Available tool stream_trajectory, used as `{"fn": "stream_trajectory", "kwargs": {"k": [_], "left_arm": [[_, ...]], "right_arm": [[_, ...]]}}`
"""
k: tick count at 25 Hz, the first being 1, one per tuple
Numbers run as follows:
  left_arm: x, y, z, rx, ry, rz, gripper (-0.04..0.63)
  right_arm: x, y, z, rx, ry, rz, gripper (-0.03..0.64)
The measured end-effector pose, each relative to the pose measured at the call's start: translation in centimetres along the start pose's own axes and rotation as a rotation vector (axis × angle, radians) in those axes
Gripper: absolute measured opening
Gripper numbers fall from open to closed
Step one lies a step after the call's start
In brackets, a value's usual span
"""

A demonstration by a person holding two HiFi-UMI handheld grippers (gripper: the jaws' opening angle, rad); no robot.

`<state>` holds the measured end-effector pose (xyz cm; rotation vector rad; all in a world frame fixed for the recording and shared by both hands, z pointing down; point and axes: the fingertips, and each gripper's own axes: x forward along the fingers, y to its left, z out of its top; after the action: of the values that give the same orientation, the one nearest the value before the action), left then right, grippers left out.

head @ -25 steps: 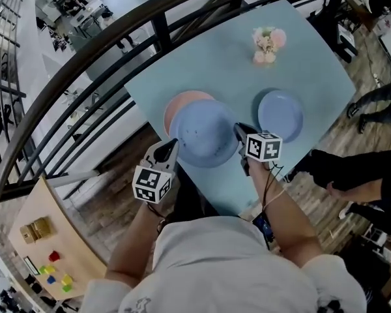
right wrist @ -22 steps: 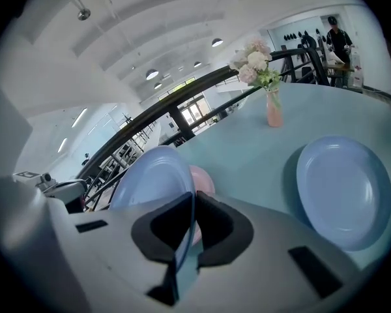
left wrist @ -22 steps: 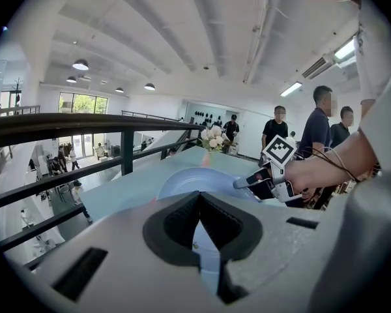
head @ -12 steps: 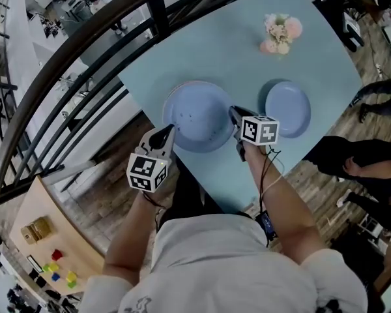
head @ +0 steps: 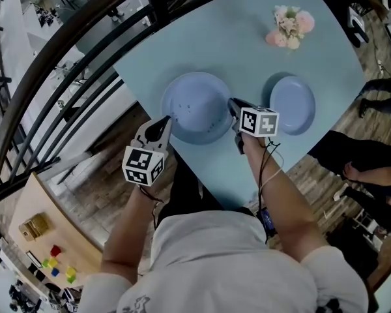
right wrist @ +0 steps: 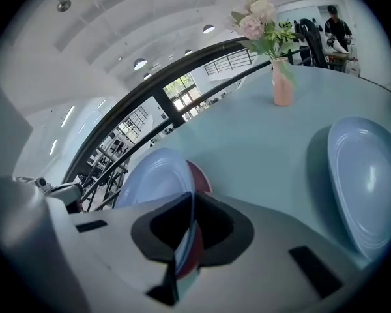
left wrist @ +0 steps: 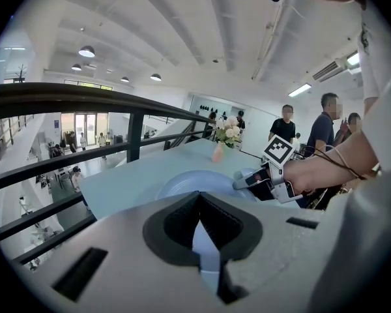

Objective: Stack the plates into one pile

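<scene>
Your left gripper (head: 165, 122) has its fingers clamped on the near-left rim of the large blue plate (head: 197, 107). In the left gripper view a thin pale-blue edge runs up between the dark pads. Your right gripper (head: 232, 104) bites the same plate on its right rim, with the jaws closed down to the thickness of that edge.

The plate is round, smooth and matte, with a shallow well and a raised lip. It sits over the near-left part of the pale blue-green table (head: 247, 51), whose top is flat and plain.

Directly under it lies a pink plate (right wrist: 201, 177), also round. Only a crescent of its rim shows past the blue one in the right gripper view. Whether the two plates touch cannot be told from here.

To the right, apart from this pair, a small blue plate (head: 292, 104) lies flat on the table, with the same smooth finish and gentle lip.

At the far right stands a slim pink vase (head: 278, 39) holding soft pink and cream flowers.

A dark curved railing (head: 85, 38) of round bars runs along the table's far-left side.
</scene>
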<state>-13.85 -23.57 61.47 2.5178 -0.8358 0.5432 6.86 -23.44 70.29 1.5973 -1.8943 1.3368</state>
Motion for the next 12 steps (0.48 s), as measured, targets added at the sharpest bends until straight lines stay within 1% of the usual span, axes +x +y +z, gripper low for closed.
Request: {"fn": "stream_trajectory", "kwargs": {"k": [5,8,12], "left_arm": [[0.4,0.7,-0.6,-0.012,0.002,0.006,0.005],[0.5,0.8,-0.8,-0.015,0.010,0.007,0.005],[0.6,0.8,-1.1,-0.019,0.018,0.008,0.005]], "right_arm": [[1.2,-0.4,-0.3,0.024,0.010,0.003,0.028],[1.3,-0.9,-0.4,0.040,0.020,-0.010,0.031],[1.6,-1.3,-0.8,0.041,0.036,-0.016,0.034]]}}
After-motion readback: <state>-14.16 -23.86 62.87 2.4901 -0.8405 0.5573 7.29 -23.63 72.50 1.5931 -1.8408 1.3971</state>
